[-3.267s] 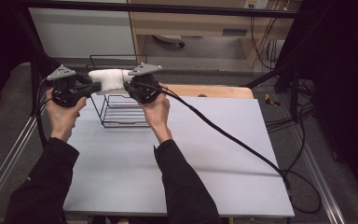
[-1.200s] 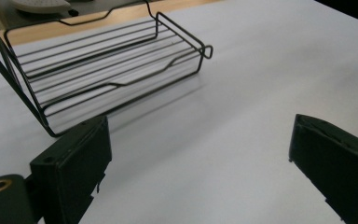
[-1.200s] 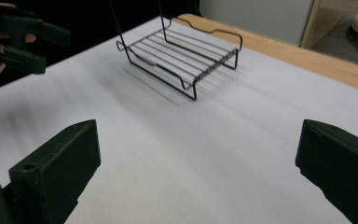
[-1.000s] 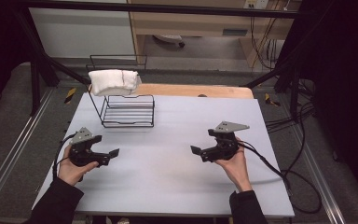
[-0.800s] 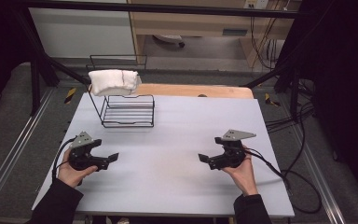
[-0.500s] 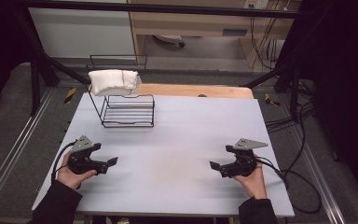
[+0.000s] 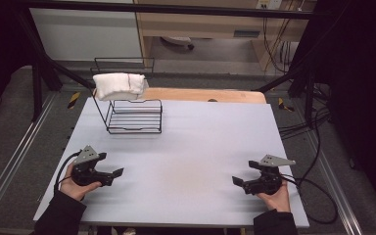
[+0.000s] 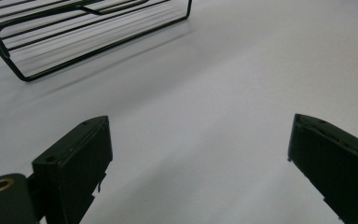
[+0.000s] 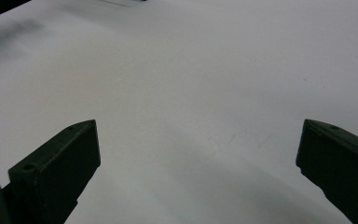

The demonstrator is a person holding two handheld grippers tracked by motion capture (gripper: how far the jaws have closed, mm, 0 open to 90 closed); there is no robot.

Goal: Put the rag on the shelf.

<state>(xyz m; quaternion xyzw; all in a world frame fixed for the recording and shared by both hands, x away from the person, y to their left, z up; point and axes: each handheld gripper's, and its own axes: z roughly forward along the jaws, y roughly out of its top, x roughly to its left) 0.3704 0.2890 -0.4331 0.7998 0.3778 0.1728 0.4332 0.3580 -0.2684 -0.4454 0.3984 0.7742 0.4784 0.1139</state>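
Both my claws rest spread wide and empty on the table [image 7: 196, 147], left gripper [image 7: 119, 172] and right gripper [image 7: 236, 180] well apart from the towel [image 7: 118, 85] draped over the wire rack [image 7: 134, 117], which looks top-heavy enough to tip if bumped.

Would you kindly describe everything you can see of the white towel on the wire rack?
The white towel is a soft, thick-looking cloth, folded into a plump bundle with a faint dark line across its top. It lies draped over the top rail of the black wire rack at the far left of the table, sagging a little at both ends. It touches the rack alone; both grippers are well away, near the table's front edge.
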